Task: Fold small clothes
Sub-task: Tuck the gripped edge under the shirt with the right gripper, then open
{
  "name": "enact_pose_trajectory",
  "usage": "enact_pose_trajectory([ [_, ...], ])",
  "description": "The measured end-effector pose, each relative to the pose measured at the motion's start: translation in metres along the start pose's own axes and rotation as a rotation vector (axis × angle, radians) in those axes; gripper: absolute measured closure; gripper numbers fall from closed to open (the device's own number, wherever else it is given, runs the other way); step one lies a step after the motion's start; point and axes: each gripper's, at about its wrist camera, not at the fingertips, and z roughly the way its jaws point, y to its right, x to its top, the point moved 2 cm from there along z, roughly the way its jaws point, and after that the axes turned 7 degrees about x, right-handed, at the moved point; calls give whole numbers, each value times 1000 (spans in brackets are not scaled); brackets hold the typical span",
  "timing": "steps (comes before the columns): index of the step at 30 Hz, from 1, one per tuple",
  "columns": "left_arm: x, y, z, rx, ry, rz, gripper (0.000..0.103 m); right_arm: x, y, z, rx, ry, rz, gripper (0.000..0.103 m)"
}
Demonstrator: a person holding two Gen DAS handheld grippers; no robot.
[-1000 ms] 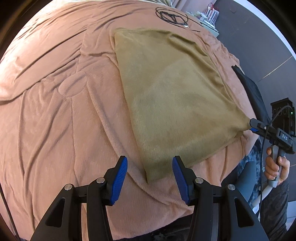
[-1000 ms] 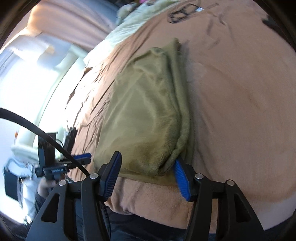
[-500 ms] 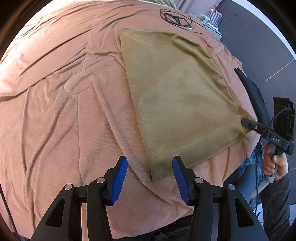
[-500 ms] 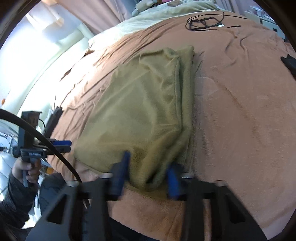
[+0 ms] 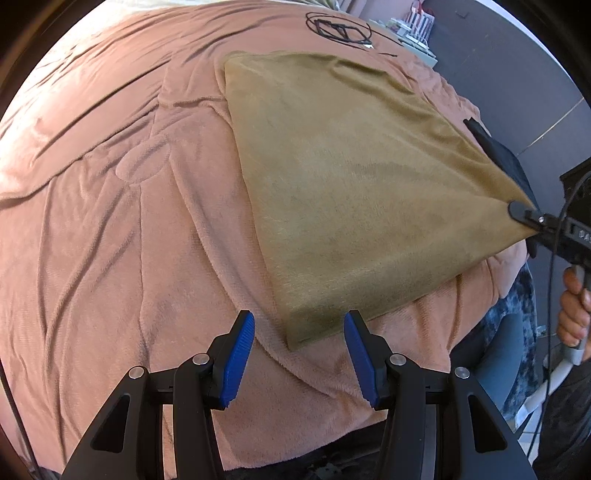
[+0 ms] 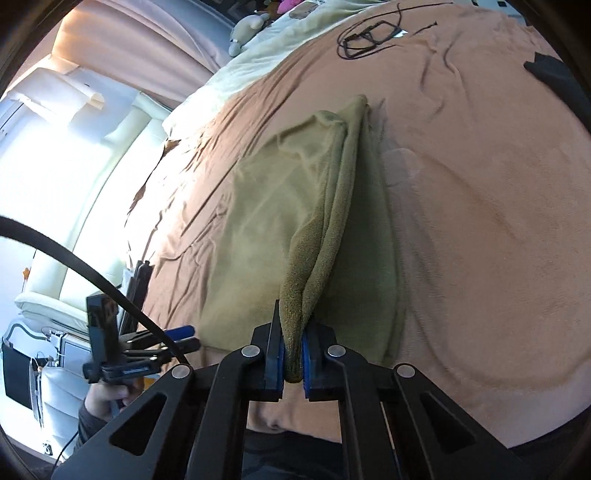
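Left wrist view: left claw (image 5: 299, 354) stood half open, empty, poised above the near corner of the olive cloth (image 5: 354, 177), which lay flat on the pink bedspread (image 5: 110, 221). Right claw (image 5: 517, 212) pinched the cloth's right corner; its pads were hard to make out there.

Right wrist view: right claw (image 6: 291, 354), jaws just closed, gripped a bunched corner of the olive cloth (image 6: 266, 221), lifting it slightly. A black cable (image 6: 369, 35) lay well beyond.
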Motion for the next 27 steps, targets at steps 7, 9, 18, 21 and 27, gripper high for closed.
enact_pose_trajectory([
  [7,1,14,0,11,25,55,50,2,4,2,-14,-4,32,100],
  [9,1,24,1,13,26,93,50,2,4,0,5,2,52,100],
  [18,4,54,16,118,33,169,18,16,-18,-14,56,55,38,100],
  [21,8,61,22,153,40,170,17,20,-25,-18,63,69,28,100],
  [27,16,47,13,205,101,86,18,14,-20,-20,64,72,26,100],
])
